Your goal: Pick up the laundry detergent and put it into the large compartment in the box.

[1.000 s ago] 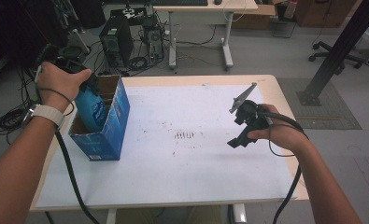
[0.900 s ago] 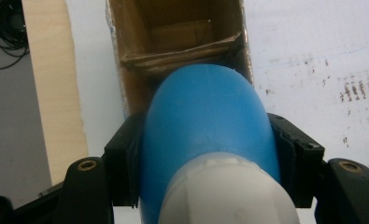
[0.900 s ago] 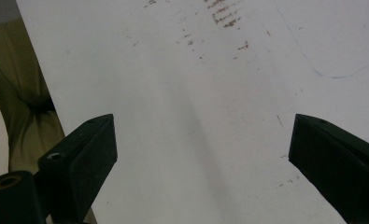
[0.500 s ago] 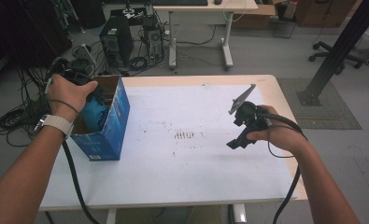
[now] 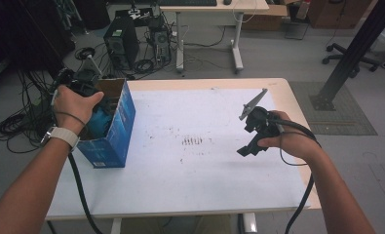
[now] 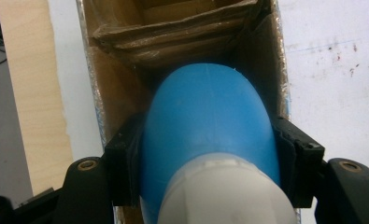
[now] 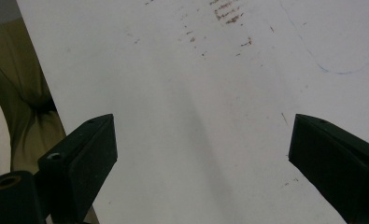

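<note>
Far left of the high view: left hand (image 5: 75, 103) grips the left gripper (image 5: 90, 114) over the open top of a blue cardboard box (image 5: 113, 141) standing at the table's left edge. White watch (image 5: 59, 136) on that wrist, black cable (image 5: 78, 187) trailing down from the gripper past the table's near edge. Blue bottle (image 5: 100, 122) is partly down inside the box, mostly hidden by the hand in the high view.

Left gripper view: left gripper (image 6: 210, 154) pinches the blue bottle (image 6: 210, 126) at both sides, pads tight on its round body, white cap (image 6: 226, 191) end toward the camera. Bottle's rounded end points into the blue cardboard box (image 6: 261, 51), brown inner walls and folded flaps visible beyond it. Box sits on the white table top (image 6: 331, 70), speckled with small dark marks.

Middle of the high view: bare white table (image 5: 190, 195) with a small cluster of dark marks near centre.

Right of the high view: right hand (image 5: 287, 141) holds the right gripper (image 5: 246, 148) above the table, well apart from the box, grey plate sticking up on top, cable looping off the table's near right side.

Right gripper view: right gripper (image 7: 201, 154) jaws spread wide, nothing between them, just the white table (image 7: 196, 93) below with reddish-brown specks near the top. Olive cloth (image 7: 28, 107) at the left past the table edge.
</note>
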{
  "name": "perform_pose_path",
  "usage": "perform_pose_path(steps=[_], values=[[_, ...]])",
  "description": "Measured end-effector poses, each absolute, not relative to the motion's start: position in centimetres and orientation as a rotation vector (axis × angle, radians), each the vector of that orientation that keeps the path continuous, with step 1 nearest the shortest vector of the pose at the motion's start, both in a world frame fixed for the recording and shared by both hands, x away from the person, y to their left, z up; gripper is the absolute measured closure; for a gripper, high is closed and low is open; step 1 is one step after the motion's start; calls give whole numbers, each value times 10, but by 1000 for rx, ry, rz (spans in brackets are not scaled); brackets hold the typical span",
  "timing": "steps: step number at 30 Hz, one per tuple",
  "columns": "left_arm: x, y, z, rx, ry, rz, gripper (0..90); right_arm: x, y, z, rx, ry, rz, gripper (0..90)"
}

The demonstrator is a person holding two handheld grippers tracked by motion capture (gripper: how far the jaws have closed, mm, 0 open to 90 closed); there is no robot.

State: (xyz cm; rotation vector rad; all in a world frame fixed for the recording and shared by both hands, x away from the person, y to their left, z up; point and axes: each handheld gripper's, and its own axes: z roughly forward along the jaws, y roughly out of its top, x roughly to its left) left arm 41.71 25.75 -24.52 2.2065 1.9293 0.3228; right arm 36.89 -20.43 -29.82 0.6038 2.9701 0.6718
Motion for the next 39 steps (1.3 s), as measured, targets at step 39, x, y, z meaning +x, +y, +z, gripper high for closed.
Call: perform_pose_path(steps=[39], values=[[418,261,-279,2226,1931,286,373,369,-206,-303,619,2979,671,82]])
